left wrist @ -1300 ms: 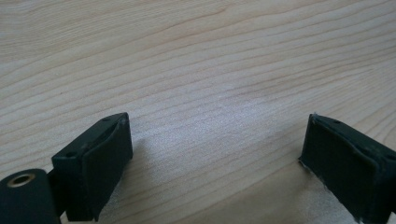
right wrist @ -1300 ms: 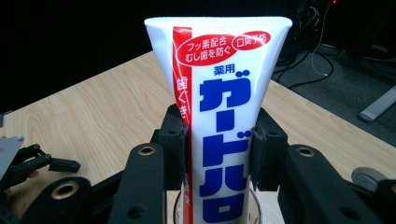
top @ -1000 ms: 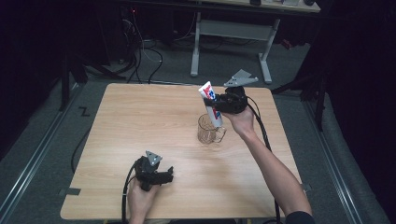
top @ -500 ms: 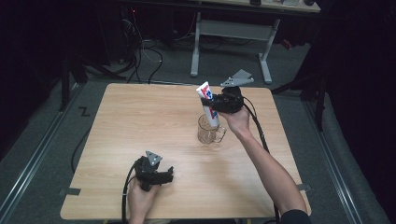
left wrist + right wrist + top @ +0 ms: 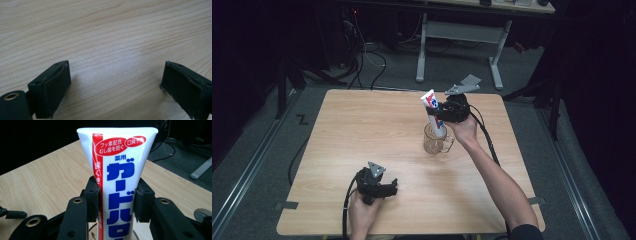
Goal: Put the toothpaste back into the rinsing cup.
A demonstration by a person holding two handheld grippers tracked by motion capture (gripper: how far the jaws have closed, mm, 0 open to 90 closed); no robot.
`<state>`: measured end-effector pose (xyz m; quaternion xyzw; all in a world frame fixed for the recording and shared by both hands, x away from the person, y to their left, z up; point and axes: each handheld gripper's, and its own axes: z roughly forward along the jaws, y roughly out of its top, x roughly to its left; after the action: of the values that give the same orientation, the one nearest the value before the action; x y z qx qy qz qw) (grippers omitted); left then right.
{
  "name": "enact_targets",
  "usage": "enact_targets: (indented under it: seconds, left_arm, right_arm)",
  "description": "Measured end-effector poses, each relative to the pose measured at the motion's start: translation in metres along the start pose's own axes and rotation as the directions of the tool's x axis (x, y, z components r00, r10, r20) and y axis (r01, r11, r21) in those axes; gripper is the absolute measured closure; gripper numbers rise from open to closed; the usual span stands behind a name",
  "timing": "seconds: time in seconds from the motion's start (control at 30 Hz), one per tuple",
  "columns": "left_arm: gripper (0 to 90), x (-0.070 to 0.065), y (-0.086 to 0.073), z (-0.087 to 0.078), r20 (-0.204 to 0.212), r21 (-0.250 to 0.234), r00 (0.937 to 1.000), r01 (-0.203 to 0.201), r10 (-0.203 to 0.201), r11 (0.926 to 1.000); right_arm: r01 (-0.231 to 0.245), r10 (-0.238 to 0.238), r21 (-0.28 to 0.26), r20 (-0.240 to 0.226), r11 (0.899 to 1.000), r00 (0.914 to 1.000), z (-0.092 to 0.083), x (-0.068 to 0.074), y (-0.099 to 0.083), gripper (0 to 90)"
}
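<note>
Right gripper (image 5: 438,116) pinching a toothpaste tube (image 5: 433,114), lower end inside the glass mug (image 5: 436,141). Left gripper (image 5: 388,188) spread, empty, well nearer than the mug, low over the worktop (image 5: 362,130).

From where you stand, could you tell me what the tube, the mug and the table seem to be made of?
Tube: glossy printed plastic, probably; flat crimped top end.
Mug: clear glass, it seems; the table shows through it.
Table: pale wood or wood-look laminate, matt, with grain lines.

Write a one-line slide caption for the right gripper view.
Right hand-held gripper clamps a white toothpaste tube upright above the wooden table.
</note>
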<state>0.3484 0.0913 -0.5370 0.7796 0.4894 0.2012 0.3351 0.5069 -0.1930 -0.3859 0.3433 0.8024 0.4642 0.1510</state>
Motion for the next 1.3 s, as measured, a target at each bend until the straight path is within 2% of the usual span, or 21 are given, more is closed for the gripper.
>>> enact_targets:
  seconds: [0.43,1.3]
  left_arm:
    - [8.9,0.0,0.0,0.0,0.0,0.001,1.0,-0.001,0.001,1.0]
    - [8.9,0.0,0.0,0.0,0.001,0.0,1.0,0.0,0.0,1.0]
  right_arm:
    - [0.001,-0.002,0.035,0.009,0.999,1.0,0.009,-0.001,-0.007,62.1]
    - [0.001,-0.002,0.071,0.015,0.997,0.9999,0.015,-0.004,-0.019,61.4]
